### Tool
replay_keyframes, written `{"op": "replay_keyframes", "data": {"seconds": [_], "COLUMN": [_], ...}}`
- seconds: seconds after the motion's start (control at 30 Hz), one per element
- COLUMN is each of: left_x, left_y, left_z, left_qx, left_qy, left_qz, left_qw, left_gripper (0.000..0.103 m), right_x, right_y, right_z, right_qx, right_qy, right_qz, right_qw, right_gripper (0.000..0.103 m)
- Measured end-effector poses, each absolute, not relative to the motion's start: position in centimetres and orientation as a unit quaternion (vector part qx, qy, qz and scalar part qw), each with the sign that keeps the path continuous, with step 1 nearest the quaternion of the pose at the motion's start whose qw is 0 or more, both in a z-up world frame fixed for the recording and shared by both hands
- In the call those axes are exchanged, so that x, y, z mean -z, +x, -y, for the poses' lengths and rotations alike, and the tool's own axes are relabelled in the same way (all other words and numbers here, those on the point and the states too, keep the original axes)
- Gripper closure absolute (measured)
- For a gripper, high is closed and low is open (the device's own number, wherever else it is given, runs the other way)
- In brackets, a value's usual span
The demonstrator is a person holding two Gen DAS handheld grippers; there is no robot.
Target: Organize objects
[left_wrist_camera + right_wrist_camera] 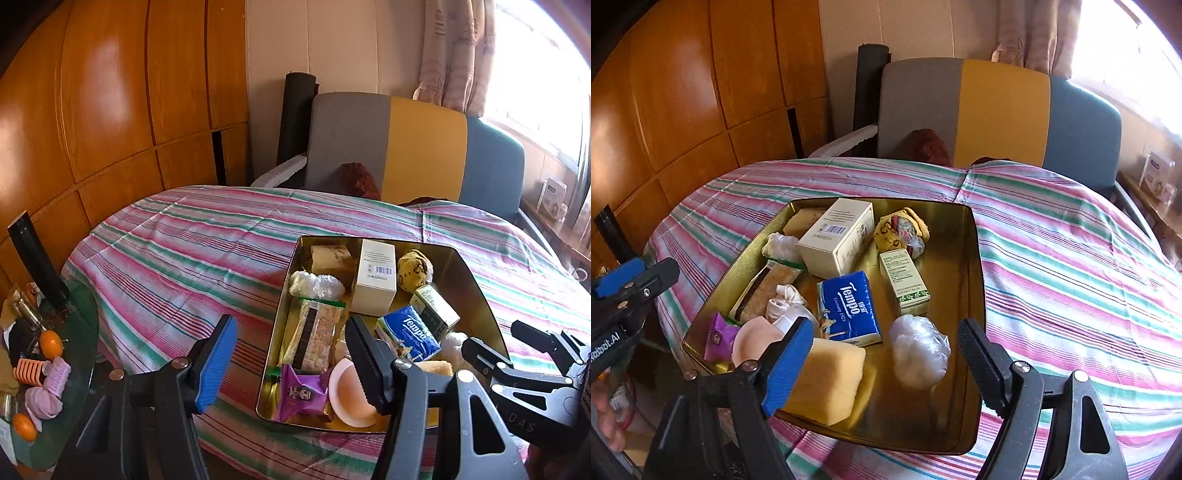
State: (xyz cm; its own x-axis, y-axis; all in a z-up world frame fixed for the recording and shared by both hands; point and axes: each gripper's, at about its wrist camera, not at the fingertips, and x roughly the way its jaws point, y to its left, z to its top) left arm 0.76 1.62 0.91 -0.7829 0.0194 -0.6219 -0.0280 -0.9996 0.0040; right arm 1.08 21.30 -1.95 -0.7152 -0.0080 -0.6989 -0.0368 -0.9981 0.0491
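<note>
A table draped in a pink, green and white striped cloth [1052, 258] carries one thing directly: a shallow gold metal tin [964, 236], open-topped, sitting toward the near edge with packets and boxes inside it. The rest of the cloth shows only creases. Off to the left stands a lower round green glass side table [79, 354], crowded with small oddments.

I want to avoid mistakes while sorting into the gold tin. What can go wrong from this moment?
1. The gold tin is crowded; another item may land on the Tempo tissue pack or the white box and slide.
2. The plastic bag ball looks light and could roll.
3. The right claw and left claw work close together and might collide.
</note>
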Motion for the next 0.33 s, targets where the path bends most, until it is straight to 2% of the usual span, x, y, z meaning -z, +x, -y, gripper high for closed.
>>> {"op": "replay_keyframes", "data": {"seconds": [0.07,0.13,0.33], "left_x": [-0.98,-1.14,-1.40], "left_y": [0.93,1.24,1.35], "left_z": [-1.51,-1.53,-1.65], "left_qx": [-0.946,-0.950,-0.952], "left_qy": [-0.324,-0.313,-0.306], "left_qz": [-0.001,-0.007,-0.011], "left_qw": [0.019,0.016,0.013], "left_gripper": [0.043,0.049,0.050], "right_x": [1.90,1.91,1.92], "right_y": [1.18,1.21,1.30], "right_z": [-21.21,-21.17,-20.82], "right_qx": [-0.927,-0.927,-0.927], "right_qy": [-0.375,-0.375,-0.374], "right_qz": [-0.027,-0.029,-0.023], "right_qw": [0.010,0.010,0.009], "right_gripper": [0.022,0.021,0.021]}}
